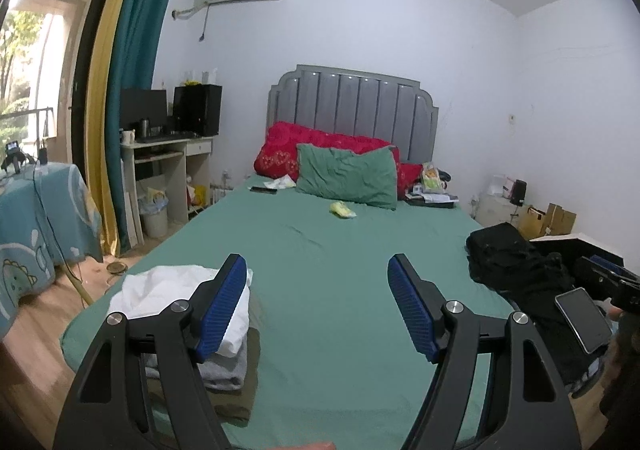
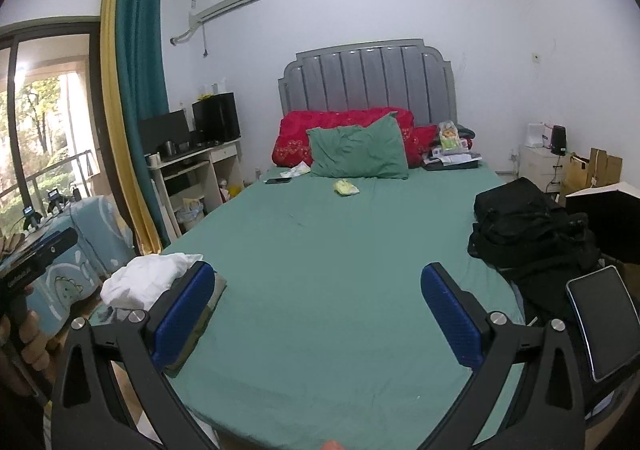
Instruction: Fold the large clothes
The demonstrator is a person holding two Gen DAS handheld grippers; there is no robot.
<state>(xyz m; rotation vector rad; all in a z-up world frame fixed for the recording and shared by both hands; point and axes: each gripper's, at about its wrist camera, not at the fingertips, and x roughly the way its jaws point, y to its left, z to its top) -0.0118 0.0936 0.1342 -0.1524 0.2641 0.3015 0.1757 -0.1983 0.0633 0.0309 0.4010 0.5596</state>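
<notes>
A green-sheeted bed (image 1: 328,290) (image 2: 340,270) fills both views. At its near left corner lies a stack of folded clothes, a crumpled white garment (image 1: 160,290) (image 2: 140,280) on top of grey and olive pieces. A heap of black clothes (image 1: 508,258) (image 2: 528,230) sits at the bed's right edge. My left gripper (image 1: 318,282) hovers open above the bed's foot, nothing between its blue pads (image 1: 224,306). My right gripper (image 2: 318,290) is also open and empty, its left pad in front of the folded stack's edge.
Red and green pillows (image 1: 348,173) and small items lie near the grey headboard (image 1: 352,105). A desk with a monitor (image 1: 160,145) stands left of the bed by the curtains. A phone (image 2: 604,330) is mounted on the right. A hand holding the other gripper's handle (image 2: 24,326) shows far left.
</notes>
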